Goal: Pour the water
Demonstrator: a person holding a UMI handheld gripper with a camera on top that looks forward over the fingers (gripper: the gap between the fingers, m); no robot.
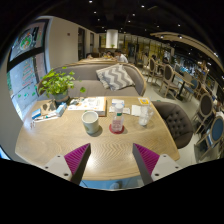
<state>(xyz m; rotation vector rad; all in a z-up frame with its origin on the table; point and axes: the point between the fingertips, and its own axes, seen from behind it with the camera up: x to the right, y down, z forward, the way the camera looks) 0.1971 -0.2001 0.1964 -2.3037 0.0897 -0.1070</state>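
Observation:
A white cup (90, 121) stands near the middle of the round wooden table (60, 140). Right of it stands a clear bottle (117, 118) with a pale cap and a pink lower part. A second clear glass container (145, 115) stands further right. My gripper (111, 160) hovers over the table's near edge, well short of the cup and bottle. Its fingers with magenta pads (76, 156) are spread wide apart, with only bare tabletop between them.
A green potted plant (56, 84) and papers or books (91, 103) sit on the table's far side. A grey sofa with a patterned cushion (115, 76) is behind the table. A dark upholstered chair (177, 122) stands at the right, and more chairs lie beyond.

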